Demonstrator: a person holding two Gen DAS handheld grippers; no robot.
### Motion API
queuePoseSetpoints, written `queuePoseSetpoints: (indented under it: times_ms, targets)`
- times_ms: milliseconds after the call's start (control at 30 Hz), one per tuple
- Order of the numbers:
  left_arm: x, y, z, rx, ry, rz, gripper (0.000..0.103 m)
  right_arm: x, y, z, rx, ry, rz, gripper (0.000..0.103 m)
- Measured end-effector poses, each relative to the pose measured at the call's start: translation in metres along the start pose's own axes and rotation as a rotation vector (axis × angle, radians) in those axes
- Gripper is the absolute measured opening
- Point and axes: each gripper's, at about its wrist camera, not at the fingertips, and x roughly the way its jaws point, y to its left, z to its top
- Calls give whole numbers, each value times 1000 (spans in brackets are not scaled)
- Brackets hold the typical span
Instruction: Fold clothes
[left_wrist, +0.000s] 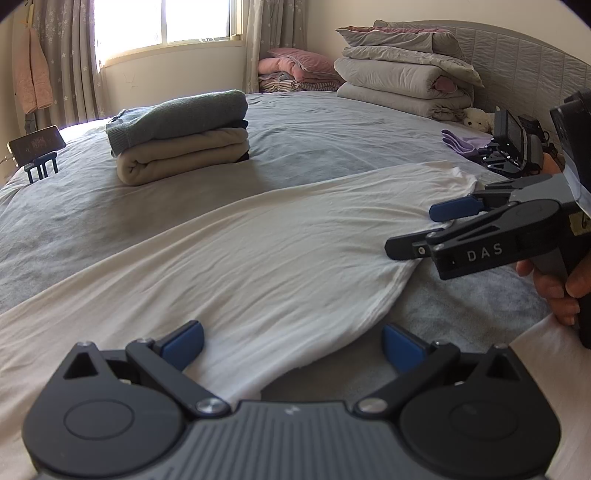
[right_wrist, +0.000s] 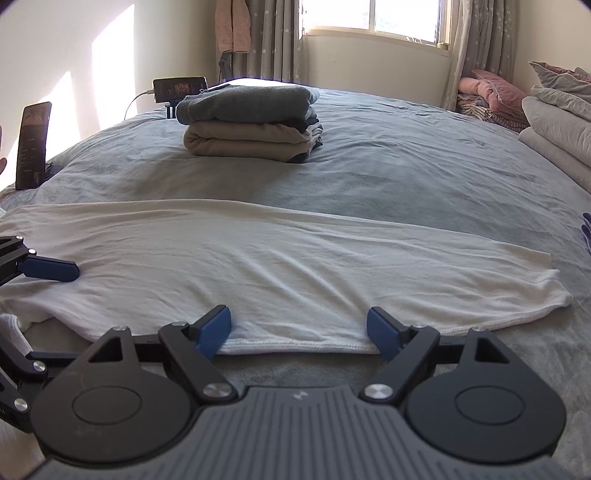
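Bedroom, grey bed sheet (right_wrist: 406, 177) as my work surface, window behind. White garment (right_wrist: 258, 258) lies flat in a long strip across the near side of the bed, long axis running left to right in the right wrist view. My right gripper (right_wrist: 299, 330) is spread wide, fingers straddling the near hem, pads down at the fabric edge but nothing clamped. My left gripper (left_wrist: 291, 345) is also wide open, low over the garment's near edge at the other end, holding nothing. Each tool sits at one end of the strip, so both are about equally near. Next move looks like pinching the near edge and folding away toward the finished stack (right_wrist: 251, 122), well apart behind. No containers visible.
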Motion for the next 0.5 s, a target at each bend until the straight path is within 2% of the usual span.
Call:
queuePoseSetpoints:
  times_ms: [500]
  targets:
    - [0, 0, 0, 0, 0, 0, 103, -19, 6, 4, -44, -38, 4, 85]
